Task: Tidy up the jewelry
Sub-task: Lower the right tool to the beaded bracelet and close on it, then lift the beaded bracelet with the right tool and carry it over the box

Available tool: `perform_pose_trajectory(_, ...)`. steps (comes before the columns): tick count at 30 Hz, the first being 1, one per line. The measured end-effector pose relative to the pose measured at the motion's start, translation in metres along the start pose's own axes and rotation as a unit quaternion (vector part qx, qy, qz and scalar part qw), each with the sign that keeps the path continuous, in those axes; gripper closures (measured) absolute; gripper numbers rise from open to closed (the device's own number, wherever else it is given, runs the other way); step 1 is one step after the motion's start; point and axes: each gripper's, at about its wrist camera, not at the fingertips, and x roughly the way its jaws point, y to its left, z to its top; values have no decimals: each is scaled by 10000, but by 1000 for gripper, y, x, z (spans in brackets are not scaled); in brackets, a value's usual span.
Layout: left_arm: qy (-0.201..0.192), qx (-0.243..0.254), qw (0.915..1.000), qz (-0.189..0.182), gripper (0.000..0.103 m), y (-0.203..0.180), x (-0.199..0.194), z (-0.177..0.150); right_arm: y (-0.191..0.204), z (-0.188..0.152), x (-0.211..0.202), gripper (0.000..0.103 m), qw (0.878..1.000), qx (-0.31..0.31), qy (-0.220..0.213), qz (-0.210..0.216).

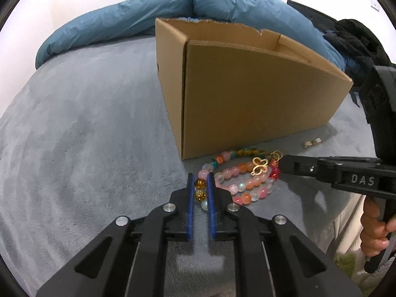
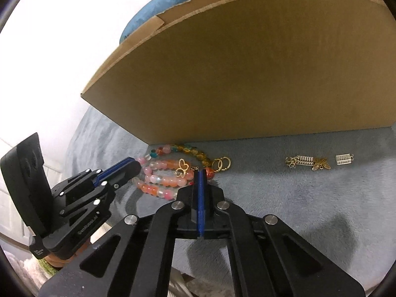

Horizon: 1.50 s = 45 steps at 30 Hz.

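A pile of bead bracelets (image 1: 243,177) in pink, orange and amber with a gold butterfly charm (image 1: 259,167) lies on the grey blanket in front of a cardboard box (image 1: 247,94). My left gripper (image 1: 200,182) is shut on the amber beads (image 1: 200,189) at the pile's left end. My right gripper (image 2: 200,173) is shut at the pile's right end, by a red bead (image 2: 210,172); what it holds is hidden. It shows in the left wrist view (image 1: 284,164) too. The bracelets (image 2: 165,175) and gold hoop earrings (image 2: 222,163) also show in the right wrist view.
Small gold and silver clasps and a butterfly charm (image 2: 319,163) lie on the blanket to the right of the pile. A blue duvet (image 1: 148,17) lies behind the box. Dark clothing (image 1: 354,39) sits at the far right. The box (image 2: 247,74) stands close behind the jewelry.
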Motion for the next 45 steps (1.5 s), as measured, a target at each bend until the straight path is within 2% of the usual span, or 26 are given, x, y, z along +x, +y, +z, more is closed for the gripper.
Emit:
perform_pose_trajectory(7,-280,53,9996,-53,94,-8,-23,4,-1,0,-16,103,9998,-86,-194,28)
perform_pose_trajectory(10,-252,107,9996,-21,94,-11,-23,3,-5,0,-20,103,9998,-24,-104,147)
perform_pose_trajectory(13,-121,89,9999,57,94,-11,-14,1,-13,0,-20,96,9995,180,57,259)
perform_pose_trajectory(14,-92,76,9999,77,94,-10,-11,1,-15,0,-18,87,9994,235,102,229)
perform_pose_trajectory(15,-69,63,9999,100,94,-9,-10,-1,-17,0,-17,85,9993,271,141,215)
perform_pose_trajectory(26,52,-45,10000,60,94,0,4,-4,-40,6,-2,86,9955,796,335,386)
perform_pose_trajectory(29,62,-56,10000,38,94,2,6,-3,-46,10,-3,90,9952,837,361,360)
perform_pose_trajectory(33,79,-82,9999,31,94,4,7,-5,-48,12,-2,95,9963,751,350,222)
perform_pose_trajectory(45,-247,-66,9997,-29,94,-2,-20,2,-35,7,-34,96,9994,260,-99,186)
